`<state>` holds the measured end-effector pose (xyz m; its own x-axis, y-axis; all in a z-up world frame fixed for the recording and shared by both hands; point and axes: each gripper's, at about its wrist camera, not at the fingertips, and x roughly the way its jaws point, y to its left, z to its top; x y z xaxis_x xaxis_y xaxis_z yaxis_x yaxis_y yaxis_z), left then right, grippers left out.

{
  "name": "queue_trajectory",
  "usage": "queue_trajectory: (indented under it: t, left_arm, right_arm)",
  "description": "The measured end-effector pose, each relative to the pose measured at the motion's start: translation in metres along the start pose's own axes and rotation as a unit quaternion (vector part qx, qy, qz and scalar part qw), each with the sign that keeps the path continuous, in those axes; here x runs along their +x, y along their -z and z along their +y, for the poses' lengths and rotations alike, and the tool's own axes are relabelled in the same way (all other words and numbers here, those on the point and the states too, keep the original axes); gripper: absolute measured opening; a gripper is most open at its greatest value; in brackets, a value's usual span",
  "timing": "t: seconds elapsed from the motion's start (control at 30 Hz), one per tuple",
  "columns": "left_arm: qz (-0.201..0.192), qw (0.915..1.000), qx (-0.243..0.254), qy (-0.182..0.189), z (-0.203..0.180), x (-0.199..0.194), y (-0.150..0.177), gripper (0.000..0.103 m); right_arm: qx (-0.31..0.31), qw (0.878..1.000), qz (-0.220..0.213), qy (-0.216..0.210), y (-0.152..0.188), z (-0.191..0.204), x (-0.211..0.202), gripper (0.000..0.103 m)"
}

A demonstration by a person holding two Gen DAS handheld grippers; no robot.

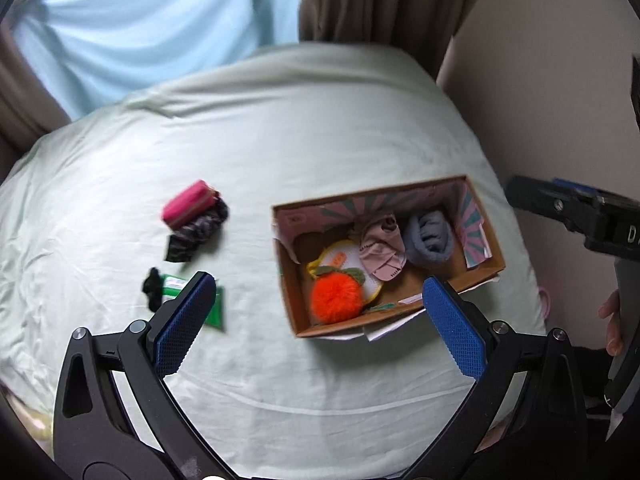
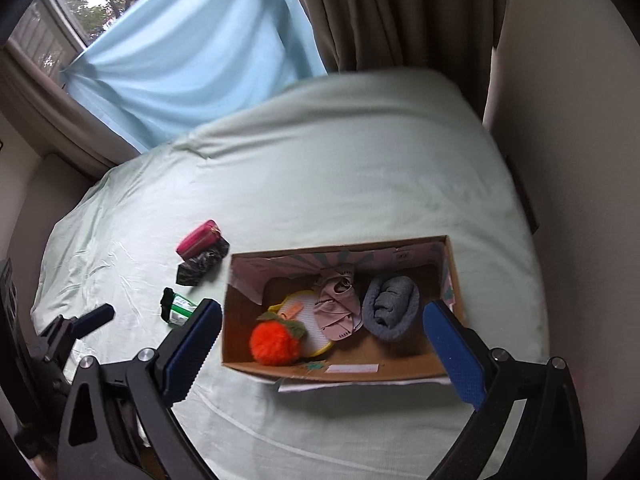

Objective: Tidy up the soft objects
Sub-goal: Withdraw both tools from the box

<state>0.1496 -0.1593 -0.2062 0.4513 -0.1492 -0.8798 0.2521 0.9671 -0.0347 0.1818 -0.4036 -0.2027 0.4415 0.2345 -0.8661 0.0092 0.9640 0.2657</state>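
Both the left gripper (image 1: 320, 320) and the right gripper (image 2: 324, 344) are released above the bed; left of the cardboard box (image 2: 451, 280) lie a pink pouch (image 2: 199, 237) and a green packet (image 2: 180, 309).

Home bedroom, sheeted bed (image 2: 340, 168), curtained window (image 2: 80, 4)

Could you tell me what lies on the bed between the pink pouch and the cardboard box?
Only bare sheet between pink pouch and cardboard box, clearest in the right wrist view; dark patterned cloth sits beside the pouch.

We see bare sheet (image 2: 340, 168) beyond the cardboard box (image 2: 450, 276); left of it, a pink pouch (image 2: 199, 237) and green packet (image 2: 180, 307) (close together) crowd the way.
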Motion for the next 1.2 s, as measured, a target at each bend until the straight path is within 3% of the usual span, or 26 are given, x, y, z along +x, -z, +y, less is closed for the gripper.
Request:
queue_trajectory:
  t: [0.27, 0.6, 0.87, 1.2]
  left_arm:
    - [-0.058, 0.9980, -0.021, -0.014, 0.063, -0.085, 0.029, 0.103]
    - [-0.104, 0.9915, -0.068, -0.039, 0.169, -0.154, 0.071, 0.103]
    - [-0.091, 0.9920, -0.083, -0.028, 0.240, -0.152, 0.097, 0.103]
    - [-0.067, 0.9956, -0.065, 0.003, 0.299, -0.118, 0.096, 0.103]
  right_arm:
    - [-0.006, 0.998, -0.054, 0.023, 0.030, 0.062, -0.080, 0.100]
    - [-0.027, 0.995, -0.089, 0.018, 0.071, 0.156, -0.114, 0.100]
    - [-0.038, 0.993, -0.106, 0.027, 0.086, 0.217, -0.101, 0.100]
    - [-0.027, 0.993, -0.108, 0.030, 0.076, 0.268, -0.064, 0.100]
